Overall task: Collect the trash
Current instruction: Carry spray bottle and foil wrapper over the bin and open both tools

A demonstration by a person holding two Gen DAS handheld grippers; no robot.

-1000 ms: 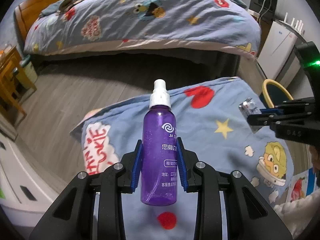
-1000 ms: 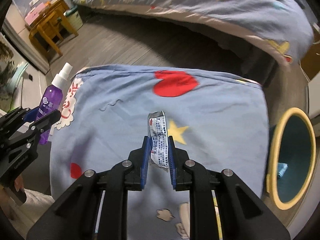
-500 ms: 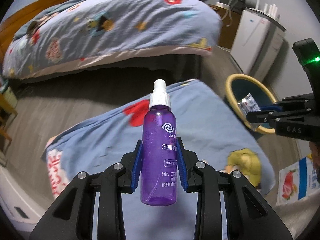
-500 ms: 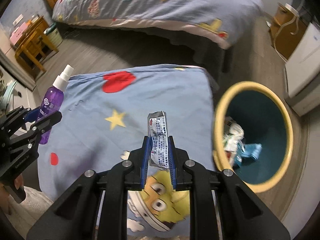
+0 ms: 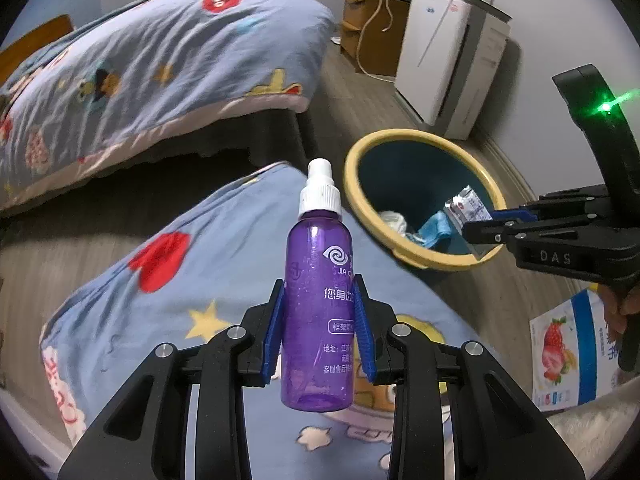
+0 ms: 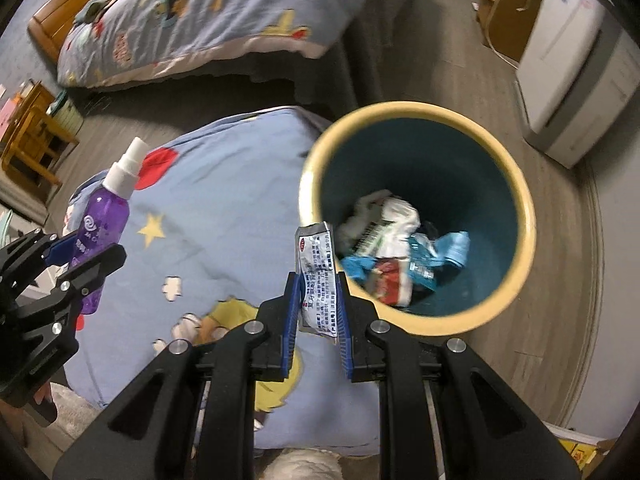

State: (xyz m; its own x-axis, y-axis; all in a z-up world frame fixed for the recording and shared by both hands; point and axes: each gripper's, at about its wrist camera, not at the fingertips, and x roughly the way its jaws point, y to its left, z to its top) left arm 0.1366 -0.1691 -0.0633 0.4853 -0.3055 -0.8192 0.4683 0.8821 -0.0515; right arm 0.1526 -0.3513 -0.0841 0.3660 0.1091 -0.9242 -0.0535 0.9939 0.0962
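Note:
My left gripper (image 5: pixel 319 300) is shut on a purple spray bottle (image 5: pixel 318 312) with a white cap, held upright above the blue cartoon blanket (image 5: pixel 192 280). It shows at the left of the right wrist view (image 6: pixel 102 220). My right gripper (image 6: pixel 317 280) is shut on a small silver sachet (image 6: pixel 316 276) with printed text, held at the near left rim of the yellow-rimmed teal bin (image 6: pixel 520 216). The bin holds several wrappers (image 6: pixel 400 248). In the left wrist view the sachet (image 5: pixel 466 208) hangs over the bin (image 5: pixel 356 152).
A bed with a cartoon quilt (image 5: pixel 140 60) stands behind. A white appliance (image 5: pixel 444 60) and a wooden cabinet (image 5: pixel 372 36) stand at the far right. A strawberry-print package (image 5: pixel 568 352) lies at the right. A wooden stool (image 6: pixel 28 140) is at the far left.
Both grippers have swung right. The bin has come closer, and the sachet has moved from over the blanket to the bin's rim. Both grips are unchanged.

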